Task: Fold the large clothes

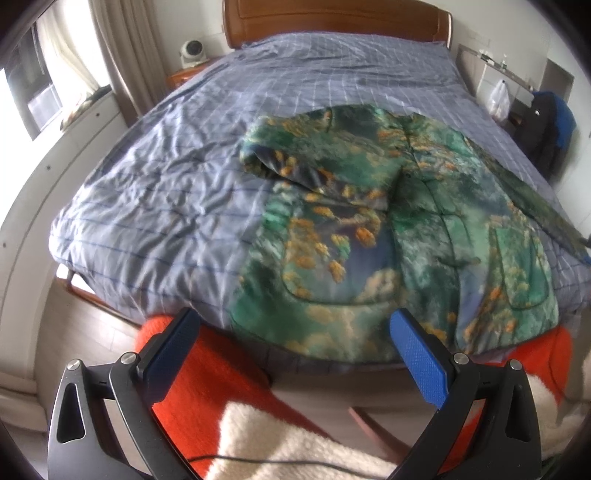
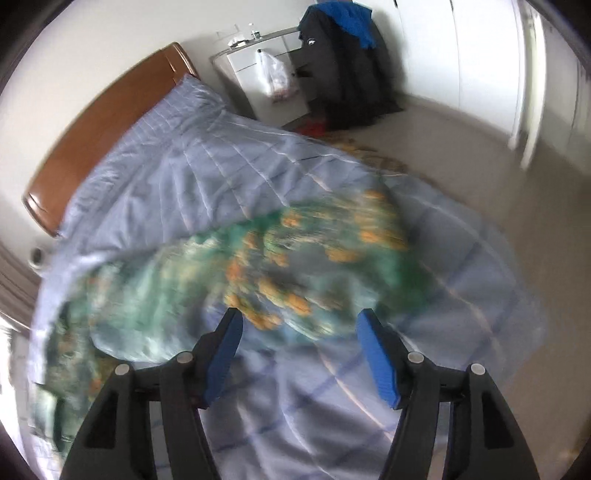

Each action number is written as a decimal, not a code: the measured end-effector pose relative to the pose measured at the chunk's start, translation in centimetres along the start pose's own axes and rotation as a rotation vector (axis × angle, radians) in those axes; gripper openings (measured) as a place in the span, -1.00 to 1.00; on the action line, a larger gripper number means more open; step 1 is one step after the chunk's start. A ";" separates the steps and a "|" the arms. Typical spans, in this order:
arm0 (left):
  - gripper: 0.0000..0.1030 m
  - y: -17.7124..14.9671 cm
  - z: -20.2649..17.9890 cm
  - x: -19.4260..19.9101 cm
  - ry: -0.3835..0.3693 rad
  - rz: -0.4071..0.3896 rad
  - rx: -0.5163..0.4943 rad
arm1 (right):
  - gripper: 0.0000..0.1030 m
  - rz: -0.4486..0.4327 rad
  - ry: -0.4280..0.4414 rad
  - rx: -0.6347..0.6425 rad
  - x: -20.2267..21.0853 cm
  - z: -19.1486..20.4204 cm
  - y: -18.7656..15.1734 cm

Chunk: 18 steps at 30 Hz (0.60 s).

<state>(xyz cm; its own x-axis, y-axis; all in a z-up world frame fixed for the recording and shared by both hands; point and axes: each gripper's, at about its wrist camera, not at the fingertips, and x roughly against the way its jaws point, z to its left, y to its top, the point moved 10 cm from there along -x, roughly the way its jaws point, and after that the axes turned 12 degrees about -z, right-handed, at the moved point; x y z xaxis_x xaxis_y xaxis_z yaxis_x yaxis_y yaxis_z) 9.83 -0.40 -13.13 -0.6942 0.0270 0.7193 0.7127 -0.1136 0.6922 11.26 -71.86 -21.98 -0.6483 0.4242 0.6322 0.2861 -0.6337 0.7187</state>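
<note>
- The green floral jacket (image 1: 369, 221) lies face up on the near right part of the bed, its hem at the near edge just in front of you and its collar end pointing toward the headboard (image 1: 332, 18).
- One fold looks done: the sleeve (image 1: 295, 162) on your left is laid in across the chest, its cuff end bunched near the middle of the jacket.
- The other sleeve (image 1: 535, 199) is not yet folded; it runs out straight toward the right edge of the bed.
- By my reading you are early in the fold: one sleeve in, one sleeve out, and the body not yet folded over from hem to collar.
- Your right gripper (image 2: 299, 332) is above the jacket's outer side with its jaws apart and nothing between them. That view is blurred, so I cannot tell which part of the cloth sits under it.
- Your left gripper (image 1: 291, 325) stands wide apart too, empty, hovering just off the near edge by the hem.
- The blue checked duvet (image 1: 166, 192) under the jacket is wrinkled, which may drag the cloth when you slide it.
- Beyond the bed are a white cabinet (image 2: 266, 92) with a plastic bag (image 2: 275, 75) hanging on it, and dark clothes (image 2: 343, 66) piled beside it.
</note>
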 end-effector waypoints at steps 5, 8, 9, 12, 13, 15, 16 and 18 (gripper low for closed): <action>0.99 4.8 -0.2 -2.7 -0.031 -0.038 -0.053 | 0.28 -0.079 0.092 0.154 5.8 4.6 -1.4; 0.99 7.9 -3.0 -5.9 -0.078 -0.054 -0.133 | 0.44 -0.113 0.160 0.193 9.5 7.4 -3.1; 0.99 8.3 -3.9 -6.6 -0.093 -0.055 -0.160 | 0.48 -0.116 0.184 0.195 10.5 8.3 -3.9; 0.99 9.2 -8.5 -10.3 -0.148 -0.050 -0.309 | 0.49 -0.100 0.234 0.185 12.0 10.2 -6.3; 0.99 9.1 -10.3 -12.2 -0.160 -0.040 -0.371 | 0.49 -0.084 0.253 0.178 12.5 11.0 -7.5; 0.99 8.5 -12.5 -15.1 -0.163 -0.009 -0.448 | 0.49 -0.060 0.279 0.166 13.3 11.8 -9.3; 0.99 8.0 -13.2 -16.2 -0.163 0.013 -0.475 | 0.49 -0.046 0.295 0.167 13.6 12.5 -10.3; 0.99 6.4 -14.6 -18.9 -0.156 0.073 -0.548 | 0.49 -0.031 0.311 0.178 14.1 13.2 -11.6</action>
<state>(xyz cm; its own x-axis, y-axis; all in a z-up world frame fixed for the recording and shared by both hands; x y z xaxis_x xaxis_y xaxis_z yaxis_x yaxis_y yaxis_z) 26.09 -16.12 -23.17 -0.5922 0.1409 0.7933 0.5738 -0.6175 0.5380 8.11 -49.95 -17.55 -0.8342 0.2071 0.5110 0.3640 -0.4893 0.7925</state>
